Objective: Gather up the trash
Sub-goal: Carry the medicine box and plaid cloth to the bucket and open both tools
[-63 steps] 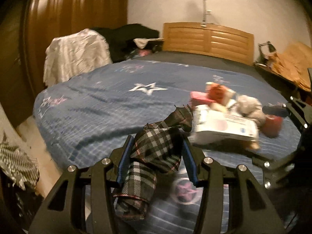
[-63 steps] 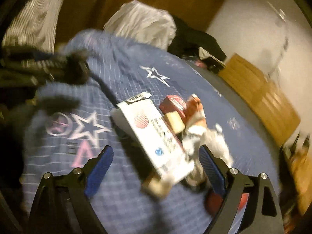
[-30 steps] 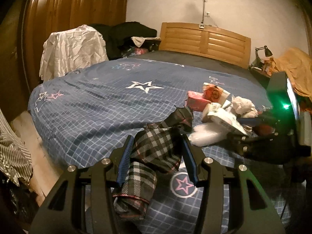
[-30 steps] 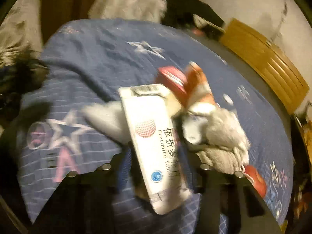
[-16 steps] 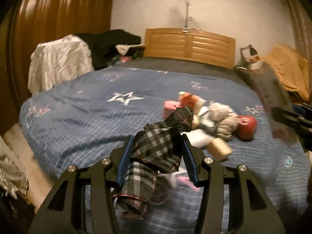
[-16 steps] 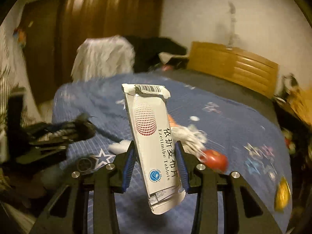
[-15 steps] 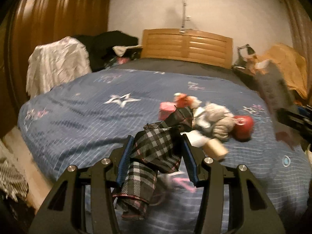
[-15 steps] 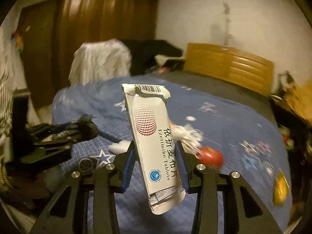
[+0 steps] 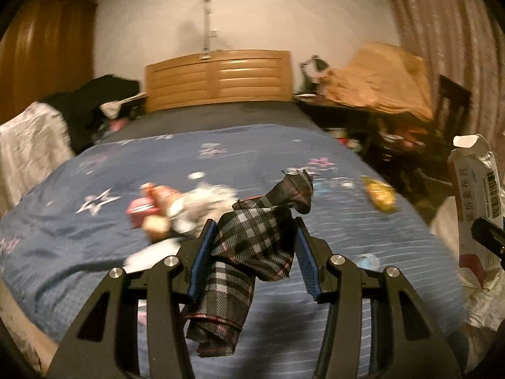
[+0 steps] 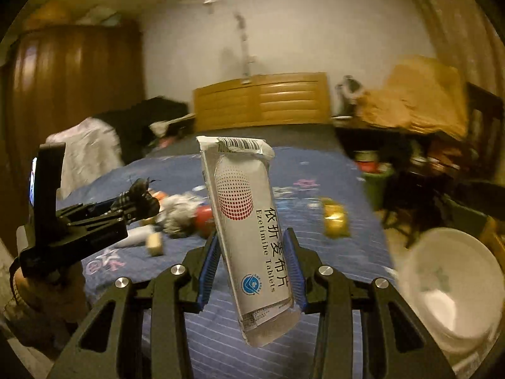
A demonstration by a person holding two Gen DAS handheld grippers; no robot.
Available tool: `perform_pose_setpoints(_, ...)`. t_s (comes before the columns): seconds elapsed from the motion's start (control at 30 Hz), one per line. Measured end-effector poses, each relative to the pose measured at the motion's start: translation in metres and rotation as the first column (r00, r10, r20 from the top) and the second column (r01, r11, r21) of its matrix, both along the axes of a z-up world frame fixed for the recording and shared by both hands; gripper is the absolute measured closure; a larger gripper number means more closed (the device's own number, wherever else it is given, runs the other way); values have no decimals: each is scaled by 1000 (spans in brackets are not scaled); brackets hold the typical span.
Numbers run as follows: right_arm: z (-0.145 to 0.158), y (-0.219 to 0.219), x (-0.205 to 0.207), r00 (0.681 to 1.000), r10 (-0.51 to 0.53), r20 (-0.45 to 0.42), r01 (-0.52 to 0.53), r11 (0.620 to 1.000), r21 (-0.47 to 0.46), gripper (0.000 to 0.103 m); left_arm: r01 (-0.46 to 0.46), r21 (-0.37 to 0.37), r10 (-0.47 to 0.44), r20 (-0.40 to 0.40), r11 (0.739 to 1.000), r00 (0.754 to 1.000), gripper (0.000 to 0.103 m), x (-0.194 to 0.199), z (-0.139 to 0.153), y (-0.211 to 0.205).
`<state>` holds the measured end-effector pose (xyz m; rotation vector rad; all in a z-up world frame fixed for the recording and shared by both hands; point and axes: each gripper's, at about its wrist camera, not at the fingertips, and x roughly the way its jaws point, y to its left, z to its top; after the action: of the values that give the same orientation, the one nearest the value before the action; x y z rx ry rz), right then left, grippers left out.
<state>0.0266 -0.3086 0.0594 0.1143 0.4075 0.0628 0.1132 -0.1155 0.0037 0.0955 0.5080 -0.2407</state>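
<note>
My right gripper (image 10: 252, 271) clamps the Ezetimibe tablet box (image 10: 249, 230) above the blue bed (image 10: 315, 170); my left gripper (image 9: 252, 252) pinches a plaid cloth (image 9: 249, 246).

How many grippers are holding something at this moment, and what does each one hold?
2. The left gripper is shut on the folded plaid cloth above the bed. The right gripper is shut on the white tablet pouch, held upright.
</note>
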Motion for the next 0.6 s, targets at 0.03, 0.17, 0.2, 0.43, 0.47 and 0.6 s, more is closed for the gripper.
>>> perform_pose_setpoints(0.03, 0, -13, -8, 1000, -25, 1, 25, 1000, 10, 61, 24, 5, -24, 4, 1000, 1000, 55, -2, 2, -13)
perform_pose_setpoints(0.17, -6, -65, -41, 992, -129, -2, 129, 991, 33, 61, 120, 22, -120, 2, 992, 993, 55, -3, 5, -66)
perform_pose_setpoints(0.2, -8, -81, -50, 986, -166, -10, 166, 985, 36, 60, 140, 26, -140, 1, 990, 990, 55, -4, 5, -77)
perform_pose_setpoints(0.43, -28, -157, -95, 950, -312, -29, 313, 949, 49, 60, 269, 71, -270, -1, 961, 963, 55, -13, -2, -154)
perform_pose_setpoints(0.47, -28, -168, -101, 942, -335, -28, 336, 941, 46, 60, 287, 79, -288, 1, 955, 958, 55, -14, -3, -166)
perform_pose_setpoints(0.6, -30, -202, -111, 917, -398, -23, 398, 917, 34, 60, 346, 104, -349, 13, 932, 937, 55, -18, -4, -207)
